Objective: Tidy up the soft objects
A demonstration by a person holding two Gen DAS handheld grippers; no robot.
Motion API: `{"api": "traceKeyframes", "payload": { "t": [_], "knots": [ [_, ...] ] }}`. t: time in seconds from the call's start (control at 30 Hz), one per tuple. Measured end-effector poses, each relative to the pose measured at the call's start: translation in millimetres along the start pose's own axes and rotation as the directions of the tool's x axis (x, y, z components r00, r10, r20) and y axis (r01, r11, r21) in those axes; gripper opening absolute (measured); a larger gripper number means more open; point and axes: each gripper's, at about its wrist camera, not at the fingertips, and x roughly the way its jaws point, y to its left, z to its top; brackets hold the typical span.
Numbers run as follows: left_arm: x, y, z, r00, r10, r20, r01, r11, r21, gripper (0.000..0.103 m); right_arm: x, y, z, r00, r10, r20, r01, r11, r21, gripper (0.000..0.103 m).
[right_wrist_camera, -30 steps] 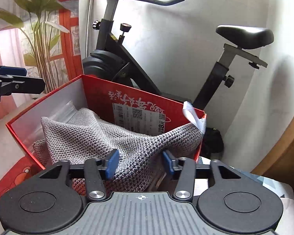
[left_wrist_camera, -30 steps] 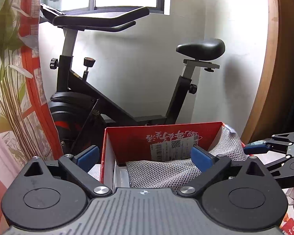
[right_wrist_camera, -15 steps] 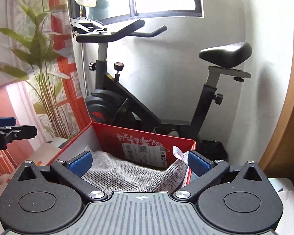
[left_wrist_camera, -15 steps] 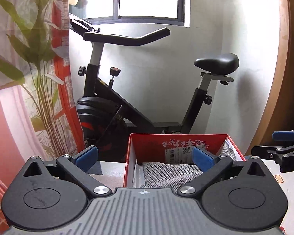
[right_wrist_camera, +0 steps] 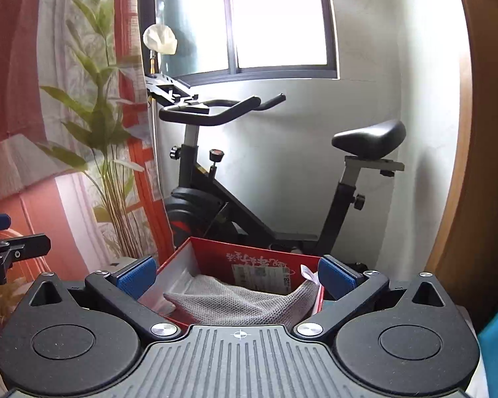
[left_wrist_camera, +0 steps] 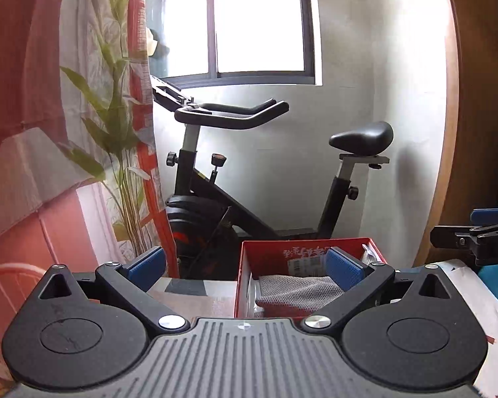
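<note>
The right gripper point(right_wrist_camera: 237, 277) has just been opening; its jaws now stand spread as wide as they go, with nothing pinched between them. The left gripper point(left_wrist_camera: 245, 265) likewise has its jaws spread wide and bare. Beyond both, the grey knitted cloth point(right_wrist_camera: 239, 301) lies crumpled inside the red box point(right_wrist_camera: 262, 260), one corner draped over the right-hand rim beside a white tag.
</note>
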Motion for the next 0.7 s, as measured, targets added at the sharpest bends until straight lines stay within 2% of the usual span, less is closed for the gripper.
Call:
{"api": "traceKeyframes", "payload": {
  "t": [0.1, 0.17, 0.3, 0.53, 0.7],
  "knots": [
    [-27.9, 0.5, -1.4, 0.999, 0.048, -0.004, -0.048, 0.999, -0.014, 0.103, -33.1, 9.7, 0.7, 1.0, -0.022, -0.004, 0.022, 1.0, 0.022, 0.103],
    [-49.4, 0.7, -6.5, 0.997, 0.072, 0.029, -0.072, 0.997, -0.01, 0.103, -55.7, 15.4, -1.0, 1.0, -0.008, 0.015, 0.008, 1.0, 0.012, 0.103],
    [-96.5, -3.7, -16.2, 0.983, 0.162, 0.085, -0.164, 0.986, 0.016, 0.103, -106.4, 29.5, -9.8, 0.998, 0.0, 0.07, 0.001, 1.0, -0.003, 0.103],
    [-167.1, -6.2, -31.4, 0.98, 0.148, 0.131, -0.147, 0.989, -0.014, 0.103, -179.6, 64.5, -31.9, 0.996, -0.023, 0.091, 0.026, 0.999, -0.04, 0.103],
    [-205.5, -7.6, -45.6, 0.979, 0.148, 0.143, -0.146, 0.989, -0.027, 0.103, -219.7, 83.0, -46.0, 0.994, -0.02, 0.109, 0.022, 1.0, -0.021, 0.103]
  ]
}}
